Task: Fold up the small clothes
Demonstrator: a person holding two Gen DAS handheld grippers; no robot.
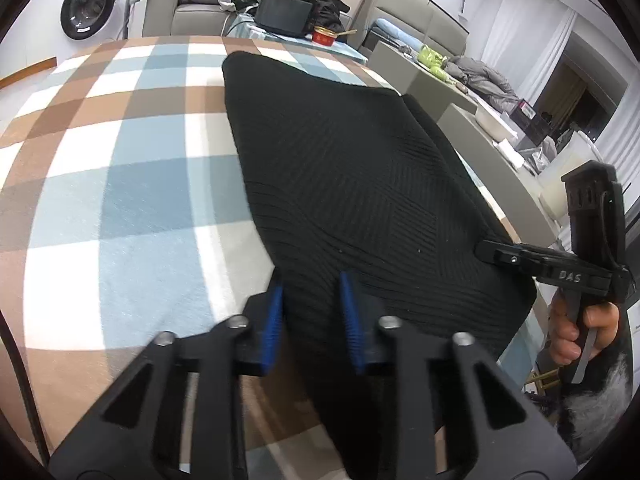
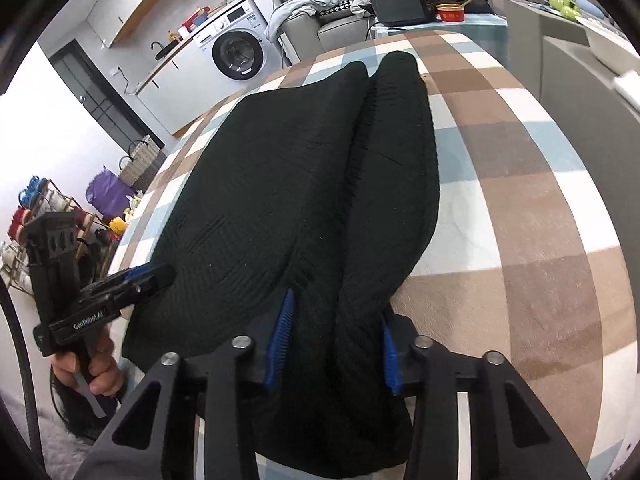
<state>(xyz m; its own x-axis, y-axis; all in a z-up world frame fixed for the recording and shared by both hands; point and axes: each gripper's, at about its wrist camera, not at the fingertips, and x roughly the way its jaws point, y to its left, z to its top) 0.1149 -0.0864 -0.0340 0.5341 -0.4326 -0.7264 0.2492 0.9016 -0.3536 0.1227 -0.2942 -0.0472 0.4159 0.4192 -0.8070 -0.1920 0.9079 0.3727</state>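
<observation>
Checked tablecloth [image 1: 120, 168] covered the table. Black ribbed knit garment [image 1: 340, 168] lay flat on it. Left gripper [image 1: 312, 300] pinched the garment's near hem; right gripper [image 2: 336, 336] pinched a bunched fold at the same near edge.

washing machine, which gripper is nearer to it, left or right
Left. The left gripper grips the black knit garment on the side toward the washing machine; the right gripper grips its far side.

Washing machine [image 2: 238, 53], grey sofa [image 1: 192, 16], white curtains [image 1: 520, 32].
</observation>
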